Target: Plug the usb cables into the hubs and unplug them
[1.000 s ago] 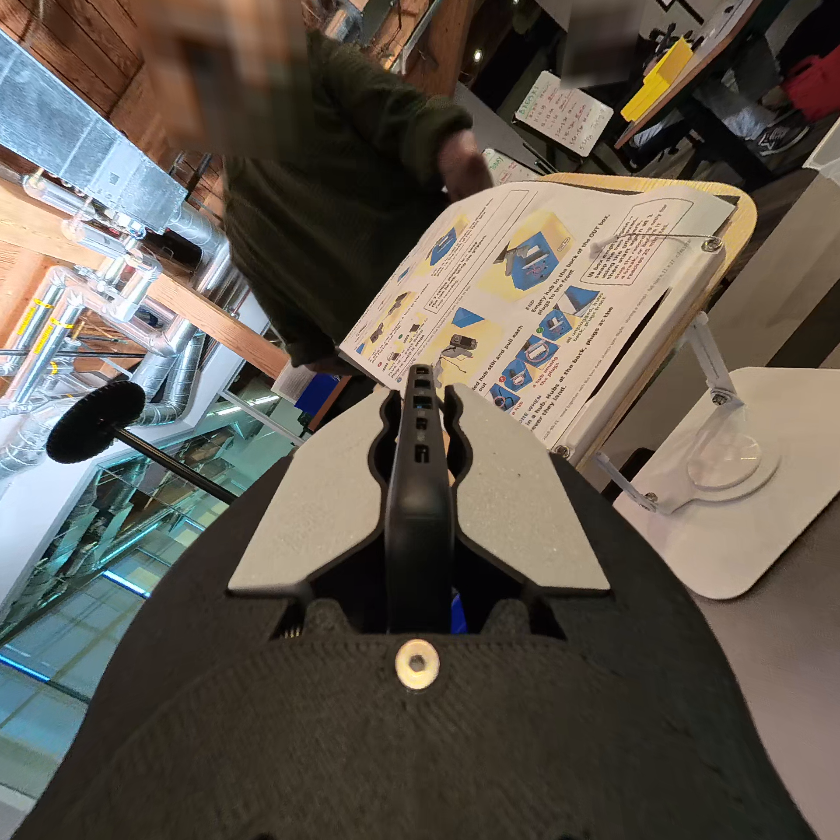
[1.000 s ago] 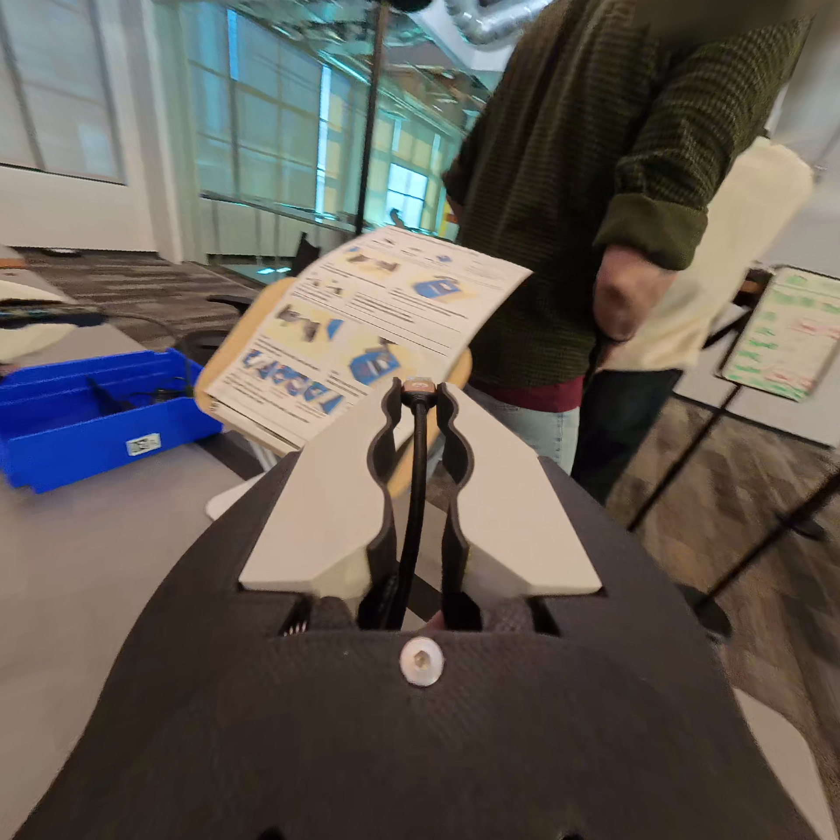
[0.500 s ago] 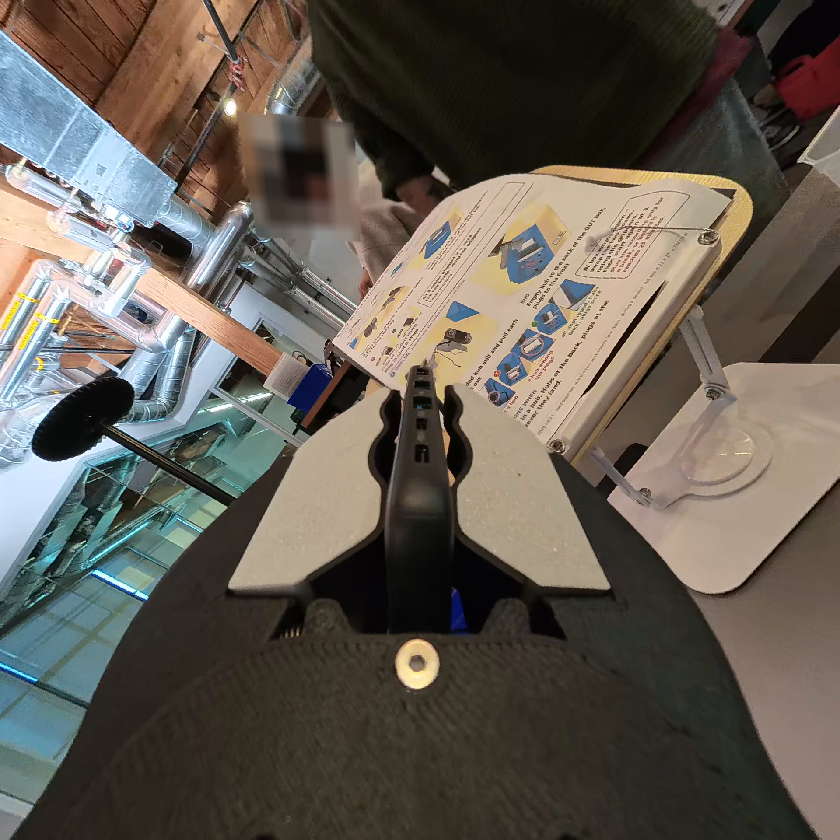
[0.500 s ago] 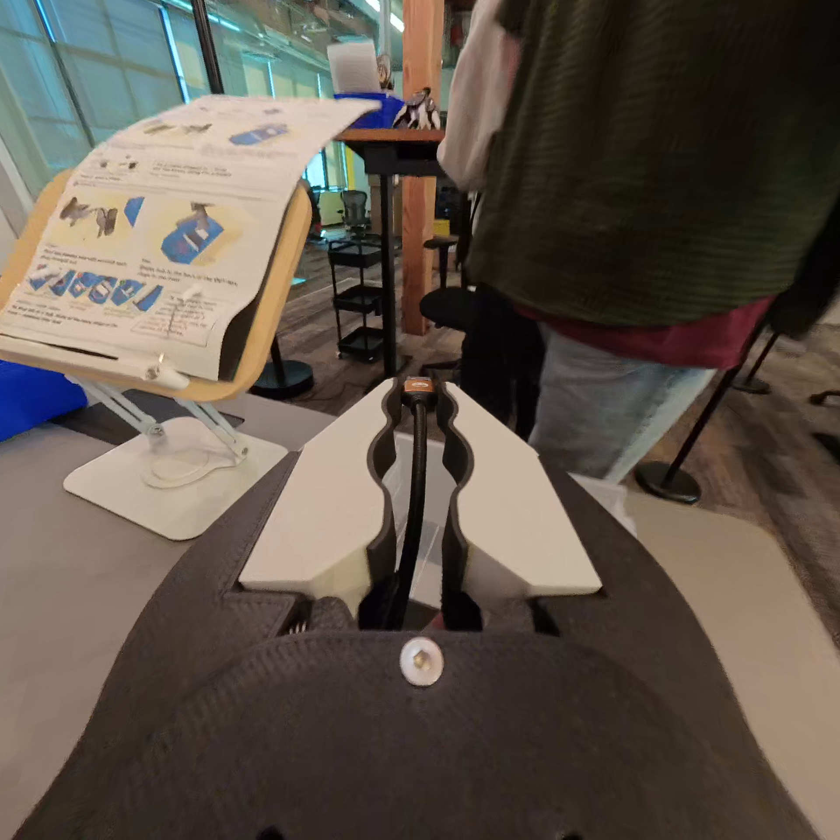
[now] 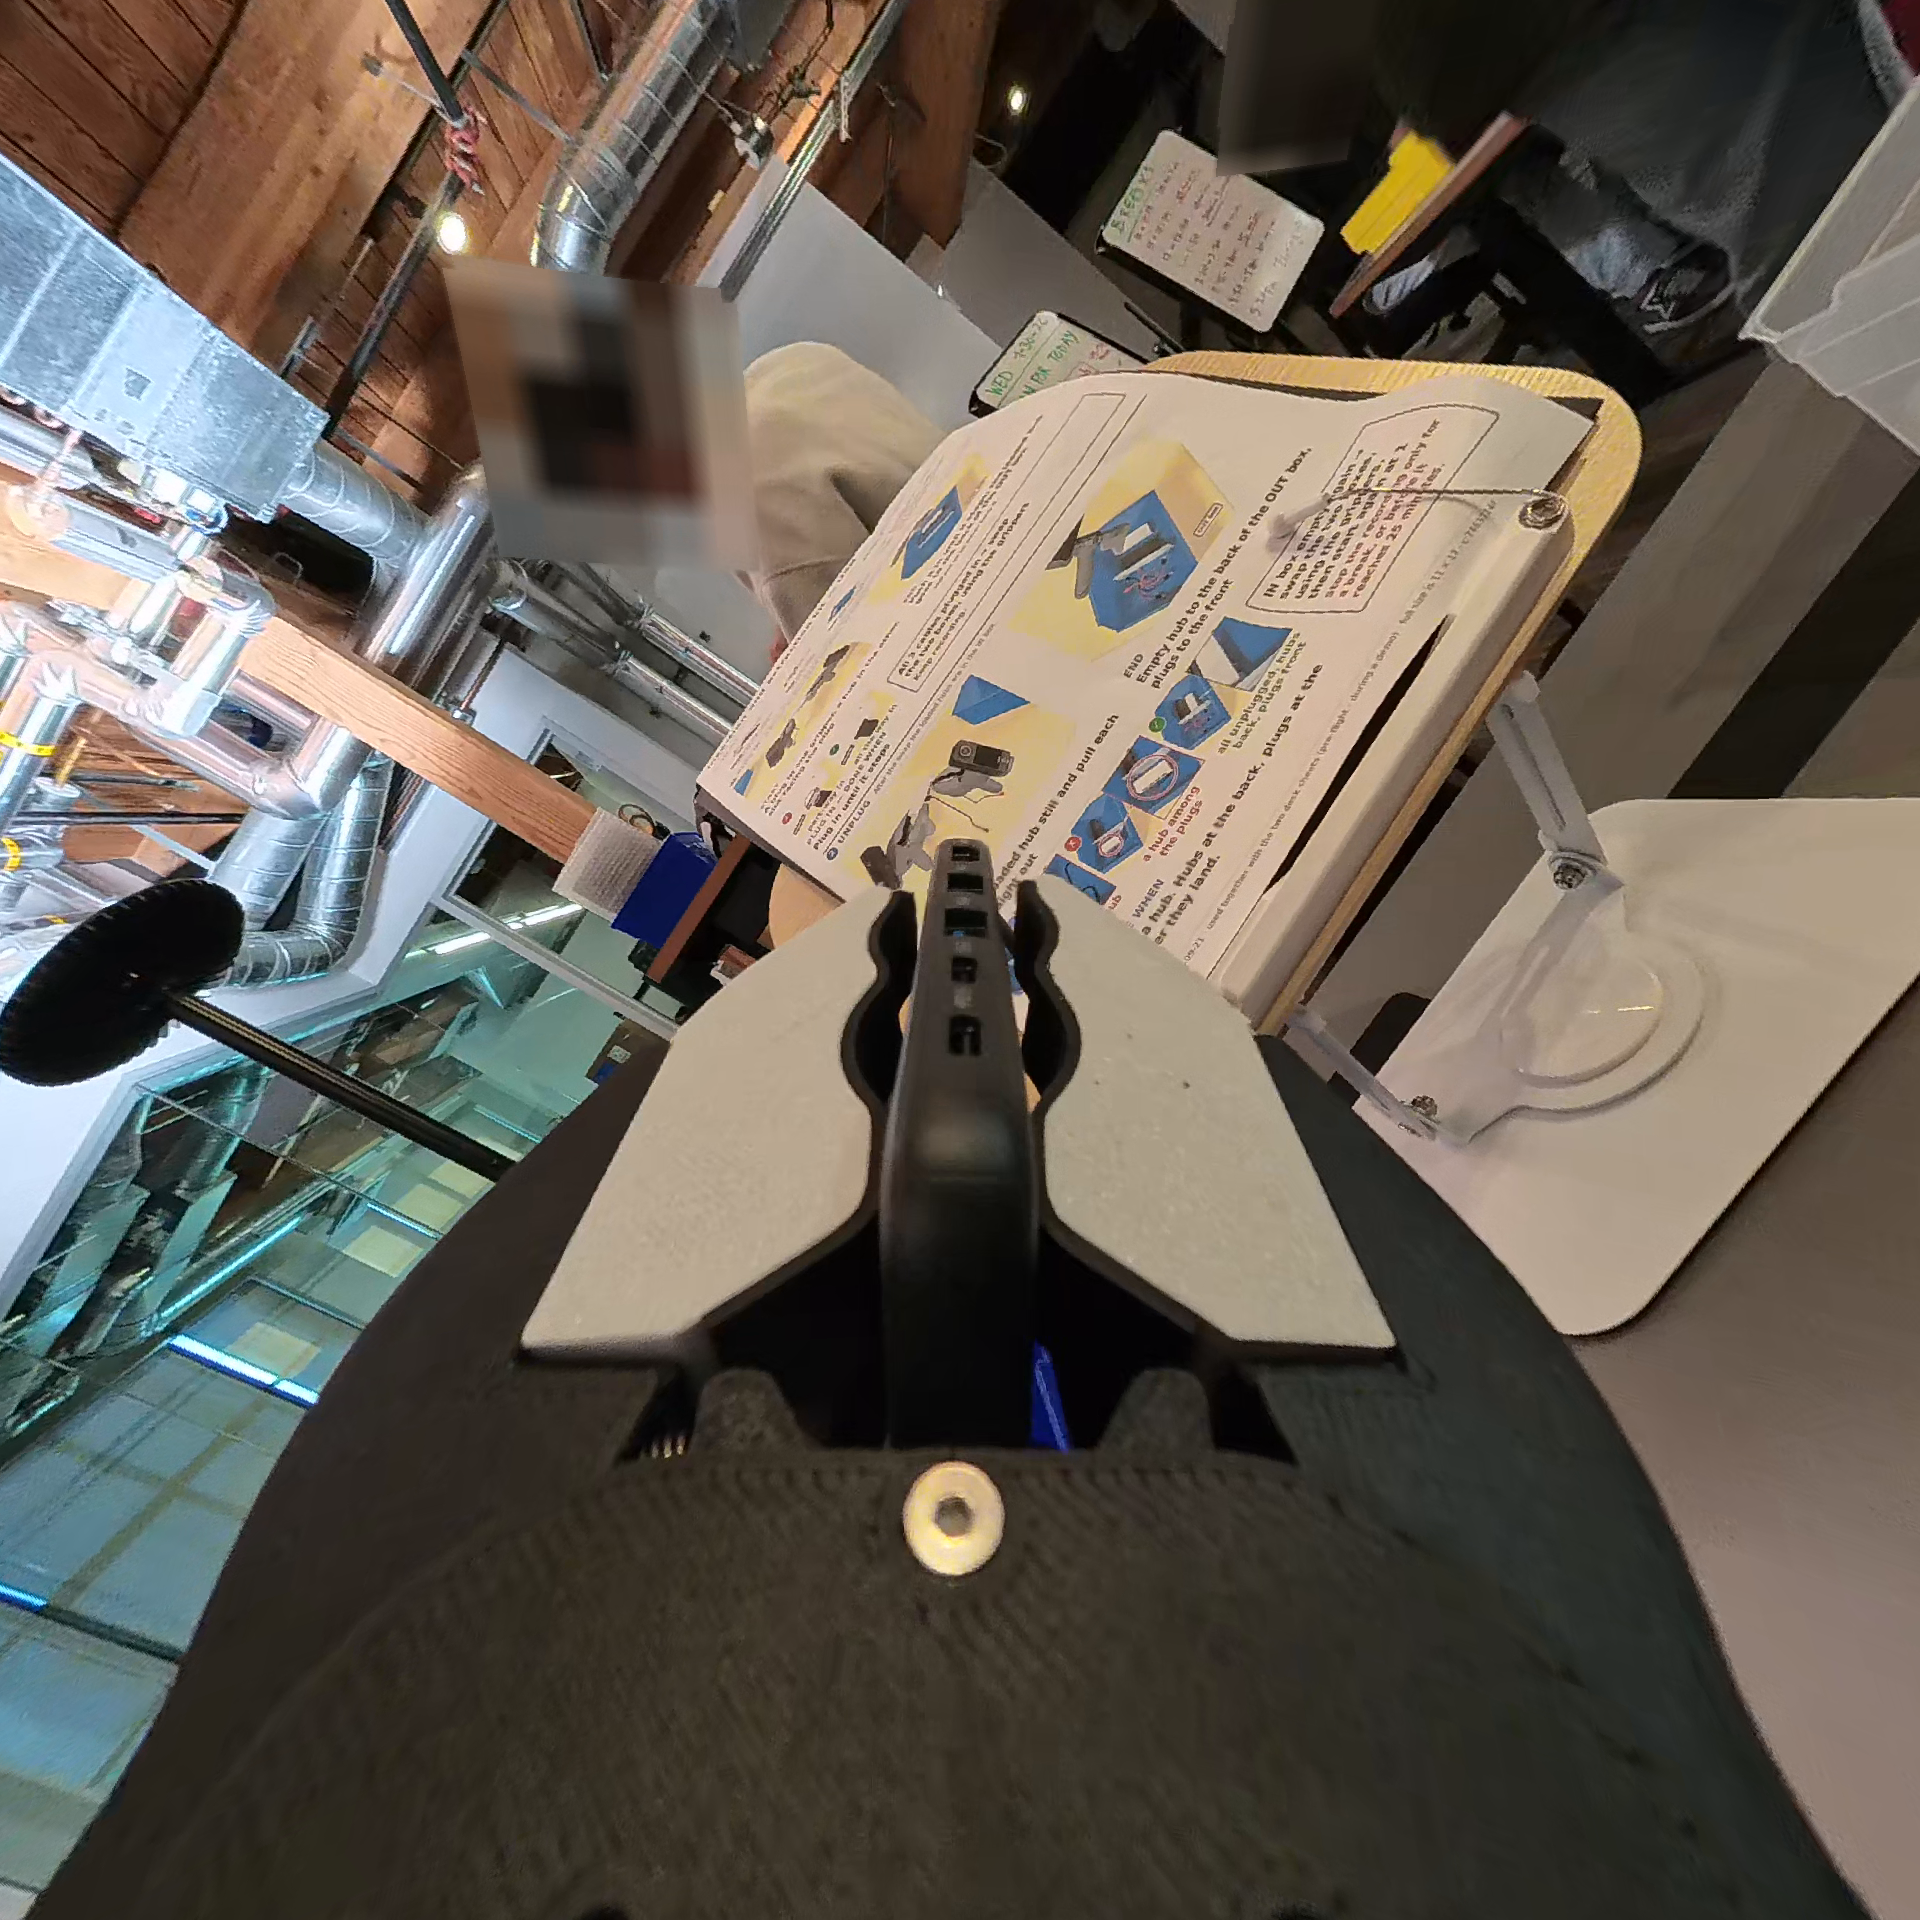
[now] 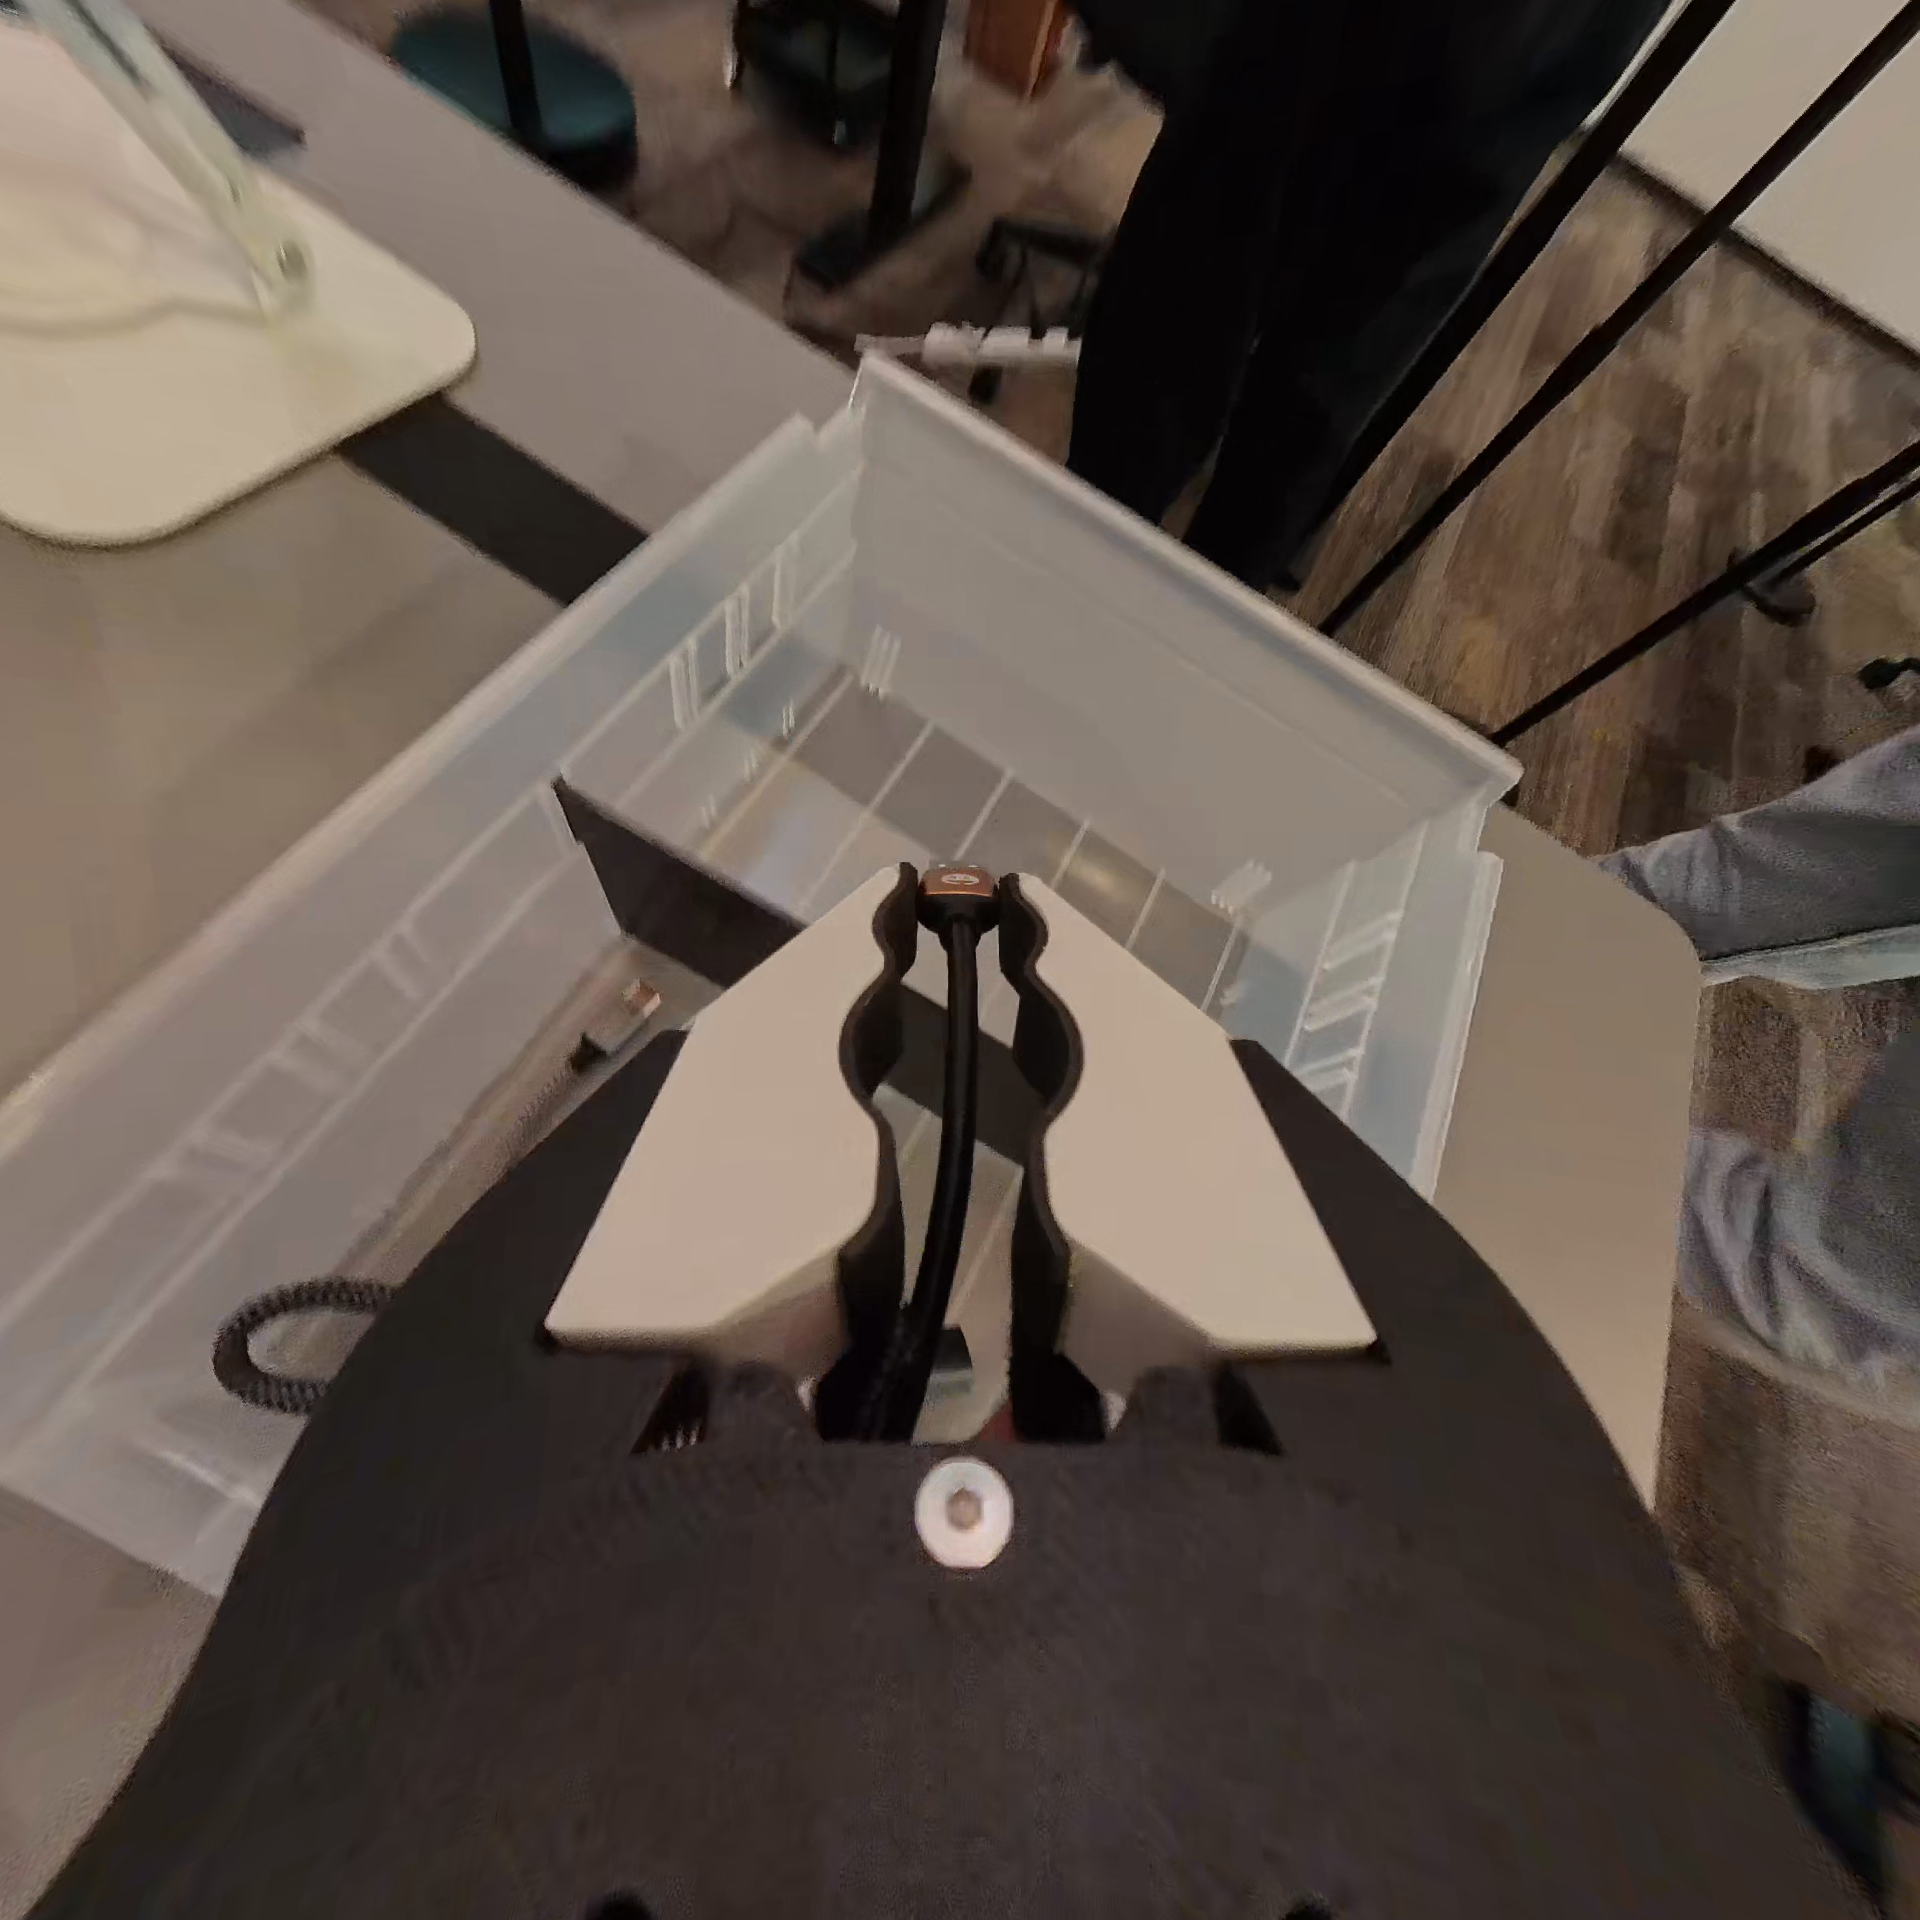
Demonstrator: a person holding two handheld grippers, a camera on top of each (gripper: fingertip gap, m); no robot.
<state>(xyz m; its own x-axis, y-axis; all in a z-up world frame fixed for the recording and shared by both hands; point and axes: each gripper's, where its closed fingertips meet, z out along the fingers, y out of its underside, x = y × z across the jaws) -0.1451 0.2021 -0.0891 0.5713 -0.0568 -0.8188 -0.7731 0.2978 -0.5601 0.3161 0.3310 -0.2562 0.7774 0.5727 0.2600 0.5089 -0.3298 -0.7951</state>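
Above clear bin's [image 6: 1195, 582] rim, cable [image 6: 961, 1049]

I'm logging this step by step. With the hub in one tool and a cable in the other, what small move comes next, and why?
Probably lower the right tool a little and open it. It holds the black USB cable by its plug above the clear bin, apart from the hub clamped in the left tool, whose visible ports look empty.
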